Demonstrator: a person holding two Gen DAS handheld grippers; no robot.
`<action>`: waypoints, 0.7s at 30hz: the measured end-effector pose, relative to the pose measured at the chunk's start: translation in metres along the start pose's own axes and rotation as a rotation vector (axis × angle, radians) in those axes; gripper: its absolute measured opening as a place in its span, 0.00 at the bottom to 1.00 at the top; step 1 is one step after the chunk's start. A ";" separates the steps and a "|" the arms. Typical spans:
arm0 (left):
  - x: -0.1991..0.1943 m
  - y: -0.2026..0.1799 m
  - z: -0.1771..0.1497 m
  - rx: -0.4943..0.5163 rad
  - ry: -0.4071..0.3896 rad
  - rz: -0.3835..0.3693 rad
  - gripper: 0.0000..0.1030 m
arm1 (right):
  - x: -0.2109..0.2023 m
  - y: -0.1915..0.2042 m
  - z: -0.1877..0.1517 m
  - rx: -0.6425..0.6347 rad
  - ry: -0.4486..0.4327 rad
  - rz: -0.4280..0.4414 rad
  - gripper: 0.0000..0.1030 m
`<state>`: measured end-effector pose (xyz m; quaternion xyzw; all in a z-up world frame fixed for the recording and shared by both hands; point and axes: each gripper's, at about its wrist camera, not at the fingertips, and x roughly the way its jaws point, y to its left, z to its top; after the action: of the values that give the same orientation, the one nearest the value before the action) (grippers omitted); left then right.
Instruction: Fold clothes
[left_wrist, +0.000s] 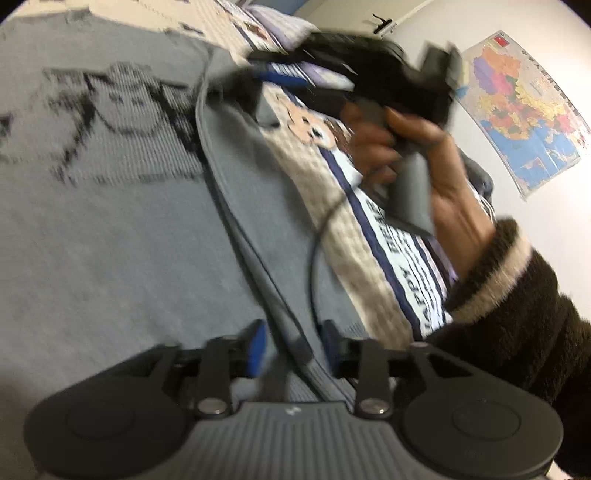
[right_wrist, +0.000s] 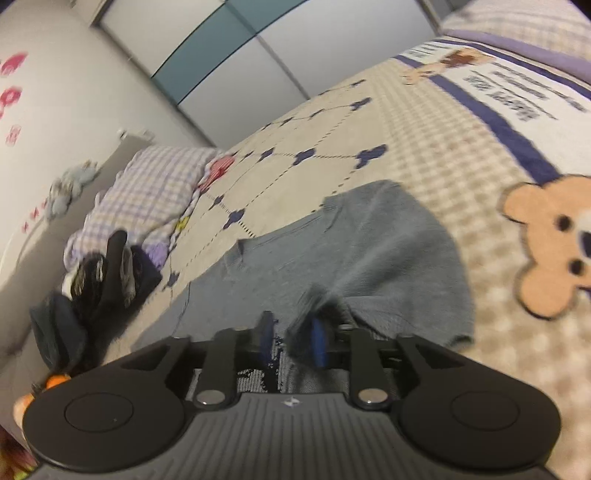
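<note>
Bedspread (right_wrist: 424, 122): beige checked quilt covering the bed, with dark blue clover marks joined by dashed lines; it fills the right wrist view from 9 o'clock round to 3 o'clock.
Sweater (left_wrist: 110, 229): the grey knit garment to be folded, lying flat on the bedspread; it takes up the left wrist view from 7 to 11 o'clock, with a black and white knitted figure at 10 o'clock. Its edge runs between the left fingers.
Sweater, right wrist view (right_wrist: 369, 251): a folded-over part lies at the centre, reaching down to the gripper at 6 o'clock.
Writing: a white band with dark blue stripes on the bedspread reads "HAPPY" and "BEAR" (left_wrist: 402, 258), at 4 o'clock; the rest is too blurred to read.
Bear patch (right_wrist: 550, 243): tan bear face at 3 o'clock.
Wall map (left_wrist: 528, 107): coloured map at 2 o'clock on a white wall; its lettering is illegible.
Wardrobe doors (right_wrist: 229, 48): white and teal panels at 12 o'clock.
Pillow (right_wrist: 147, 192): lilac plaid, at 9 o'clock.
Person's hand (left_wrist: 436, 173): at 3 o'clock, in a dark fuzzy sleeve, holding the right gripper.
Left gripper (left_wrist: 293, 347): released, blue pads parted, cloth edge between them without being pinched.
Right gripper (right_wrist: 291, 339): pads parted; grey cloth lies against the right pad, blurred, so a grip cannot be told.
</note>
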<state>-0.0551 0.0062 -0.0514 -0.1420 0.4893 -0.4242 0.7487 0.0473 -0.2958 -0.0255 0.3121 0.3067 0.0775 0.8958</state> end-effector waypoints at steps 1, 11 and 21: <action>-0.004 0.000 0.006 0.013 -0.006 0.010 0.53 | -0.008 -0.003 0.002 0.014 -0.003 -0.010 0.30; 0.002 -0.016 0.089 0.282 -0.095 0.129 0.80 | -0.048 -0.036 0.005 0.222 0.021 -0.202 0.36; 0.028 0.005 0.135 0.285 0.024 -0.296 0.88 | -0.087 -0.085 0.025 0.350 -0.060 -0.018 0.37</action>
<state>0.0674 -0.0398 -0.0068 -0.0997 0.4070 -0.5964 0.6847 -0.0116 -0.4047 -0.0182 0.4628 0.2914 0.0056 0.8372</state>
